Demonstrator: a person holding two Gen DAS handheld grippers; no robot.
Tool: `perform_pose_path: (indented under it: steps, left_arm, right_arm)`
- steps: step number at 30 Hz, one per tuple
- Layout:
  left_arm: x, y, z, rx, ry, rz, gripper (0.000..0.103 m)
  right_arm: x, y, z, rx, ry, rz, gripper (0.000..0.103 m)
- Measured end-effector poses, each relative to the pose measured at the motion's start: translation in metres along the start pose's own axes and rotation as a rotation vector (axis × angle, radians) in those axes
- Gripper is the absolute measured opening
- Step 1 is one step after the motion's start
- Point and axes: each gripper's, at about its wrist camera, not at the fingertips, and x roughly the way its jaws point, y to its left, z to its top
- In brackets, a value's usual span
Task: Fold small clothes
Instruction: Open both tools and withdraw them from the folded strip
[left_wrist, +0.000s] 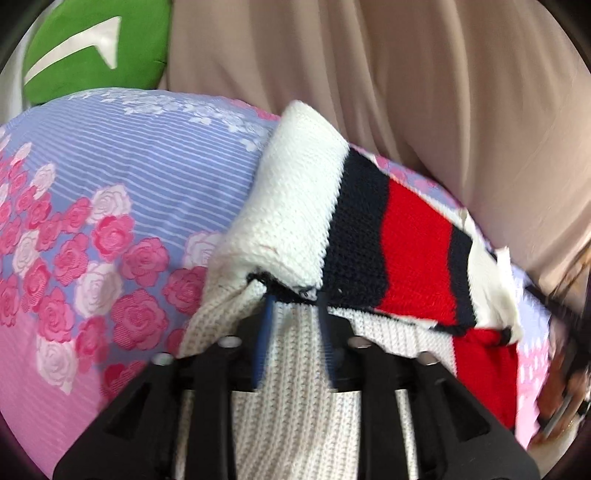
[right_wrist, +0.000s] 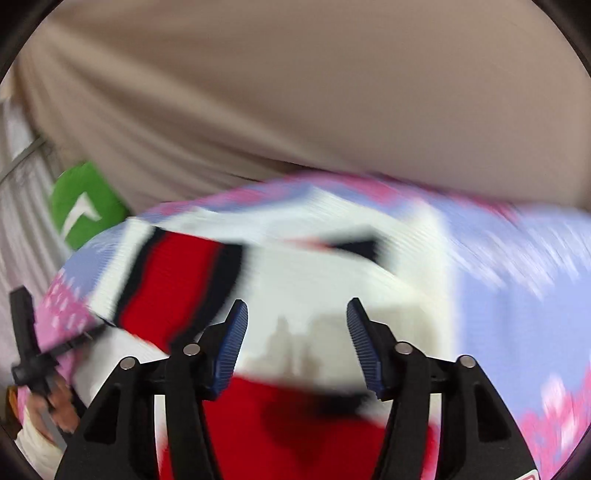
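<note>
Knitted white, navy and red, the sweater (left_wrist: 354, 221) lies on a bed sheet (left_wrist: 110, 221) printed with pink roses on lilac stripes, one sleeve folded back across its ribbed body. The left tool (left_wrist: 295, 299) stands over the ribbed white knit, its blue pads parted with a ridge of fabric between them, not pressed. The right tool (right_wrist: 297, 314), seen through heavy blur, hangs released above the sweater's white and red front. Beige curtain (left_wrist: 406, 74) hangs behind; a green cushion (left_wrist: 96, 51) sits at the far corner.
</note>
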Motion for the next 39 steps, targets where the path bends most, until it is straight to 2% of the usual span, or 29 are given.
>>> perform_pose_path:
  steps: [3, 5, 6, 7, 8, 9, 11, 13, 14, 17, 18, 20, 23, 24, 25, 26, 27, 29, 31, 34, 36, 37, 39]
  left_arm:
    - [0.002, 0.001, 0.006, -0.055, 0.009, -0.008, 0.037]
    - [0.008, -0.002, 0.010, -0.069, 0.025, 0.012, 0.035]
    - [0.012, -0.004, 0.013, -0.071, 0.031, 0.039, 0.032]
    - [0.014, -0.005, 0.014, -0.070, 0.032, 0.056, 0.028]
    - [0.015, -0.005, 0.015, -0.072, 0.032, 0.078, 0.016]
    - [0.017, -0.003, 0.016, -0.084, 0.035, 0.090, 0.013]
    - [0.016, 0.002, 0.018, -0.104, 0.041, 0.086, 0.011]
    - [0.015, 0.004, 0.018, -0.082, 0.042, 0.102, 0.011]
    - [0.016, 0.002, 0.017, -0.068, 0.041, 0.114, 0.011]
    - [0.019, -0.006, 0.016, -0.037, 0.029, 0.156, 0.011]
    - [0.020, -0.006, 0.017, -0.028, 0.031, 0.172, 0.012]
    - [0.015, -0.008, 0.016, -0.010, 0.041, 0.174, 0.013]
    - [-0.021, -0.001, 0.006, -0.021, 0.055, 0.083, 0.015]
    - [-0.041, 0.002, -0.002, -0.005, 0.049, 0.061, 0.023]
    - [-0.058, 0.002, -0.010, 0.019, 0.039, 0.057, 0.030]
    - [-0.076, 0.006, -0.021, 0.043, 0.030, 0.060, 0.046]
    - [-0.097, 0.012, -0.037, 0.068, 0.025, 0.065, 0.059]
    - [-0.126, 0.024, -0.067, 0.082, 0.043, 0.057, 0.065]
    - [-0.149, 0.041, -0.102, 0.064, 0.087, 0.016, 0.067]
    - [-0.164, 0.062, -0.144, -0.016, 0.149, -0.044, 0.067]
    - [-0.164, 0.067, -0.165, -0.090, 0.185, -0.116, 0.067]
    - [-0.169, 0.065, -0.170, -0.097, 0.156, -0.128, 0.068]
    - [-0.169, 0.059, -0.174, -0.102, 0.153, -0.155, 0.068]
  right_arm:
    - [0.004, -0.032, -0.017, 0.092, 0.046, 0.034, 0.057]
    - [0.016, -0.028, -0.020, 0.089, 0.062, 0.056, 0.056]
    - [0.023, -0.026, -0.020, 0.077, 0.070, 0.031, 0.053]
    - [0.031, -0.023, -0.018, 0.065, 0.080, 0.014, 0.044]
    - [0.036, -0.020, -0.016, 0.061, 0.088, 0.015, 0.007]
    - [0.033, -0.017, -0.013, 0.067, 0.070, 0.029, 0.009]
    - [0.012, -0.002, -0.011, 0.049, -0.025, 0.046, 0.009]
    - [-0.008, 0.000, -0.010, 0.033, -0.099, 0.048, 0.008]
    - [-0.007, -0.006, -0.010, 0.039, -0.100, 0.036, 0.008]
    - [0.043, -0.035, -0.021, 0.079, 0.077, -0.045, 0.007]
    - [0.041, -0.039, -0.024, 0.100, 0.049, -0.028, 0.007]
    - [0.018, -0.037, -0.022, 0.149, 0.029, -0.010, 0.017]
    - [-0.048, -0.022, -0.035, 0.128, -0.058, 0.017, 0.023]
    - [-0.075, -0.019, -0.051, 0.122, -0.069, 0.015, 0.034]
    - [-0.093, -0.021, -0.064, 0.120, -0.069, 0.014, 0.041]
    - [-0.113, -0.023, -0.081, 0.116, -0.067, 0.012, 0.051]
    - [-0.130, -0.020, -0.108, 0.103, -0.053, 0.011, 0.056]
    - [-0.158, -0.025, -0.160, 0.094, -0.013, 0.008, 0.060]
    - [-0.176, -0.024, -0.216, 0.109, 0.038, 0.021, 0.062]
    - [-0.185, -0.021, -0.280, 0.168, 0.115, 0.051, 0.063]
    - [-0.189, -0.017, -0.298, 0.206, 0.105, 0.094, 0.067]
    - [-0.194, -0.014, -0.303, 0.206, 0.085, 0.104, 0.068]
    - [-0.191, -0.005, -0.302, 0.232, 0.086, 0.173, 0.068]
